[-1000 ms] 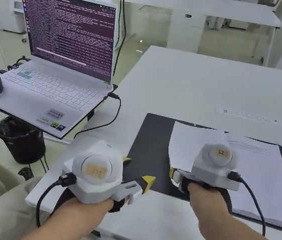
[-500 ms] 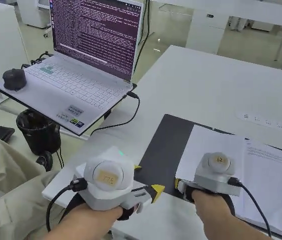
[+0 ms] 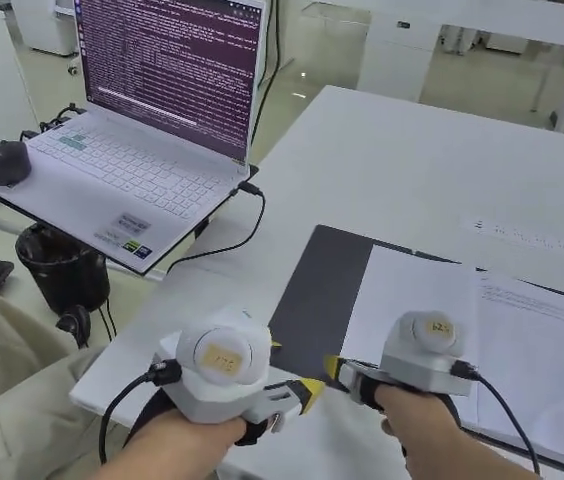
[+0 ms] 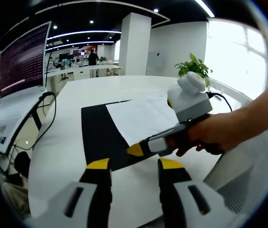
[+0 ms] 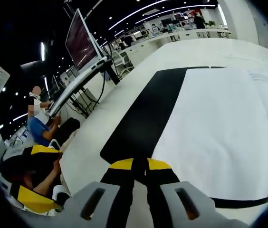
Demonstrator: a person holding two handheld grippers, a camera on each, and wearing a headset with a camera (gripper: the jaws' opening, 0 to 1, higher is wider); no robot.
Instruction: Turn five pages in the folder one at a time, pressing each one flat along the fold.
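Lifted a second ago, the white paper page [image 3: 412, 300] now lies flat in the black folder [image 3: 312, 290] before our right gripper [image 3: 334, 368], jaws closed, grip unclear; our left gripper [image 4: 134, 164] gapes empty. Pressing remains.

Folder [image 3: 312, 290]: one, black, open on my desk [image 3: 392, 170].
Sheets showing in it: two, a blank page [image 3: 412, 300] and a printed page [image 3: 542, 335]. How many lie stacked under them I can't count from here.
Grippers: two, my left gripper [image 4: 135, 165] and my right gripper [image 5: 141, 164], two yellow-tipped jaws on each.
Laptop [image 3: 132, 170]: one.
Mouse [image 3: 6, 160]: one.
Black bin [image 3: 62, 265]: one.
Potted plant [image 4: 193, 66]: one.
Laptop cable [image 3: 258, 205]: one.
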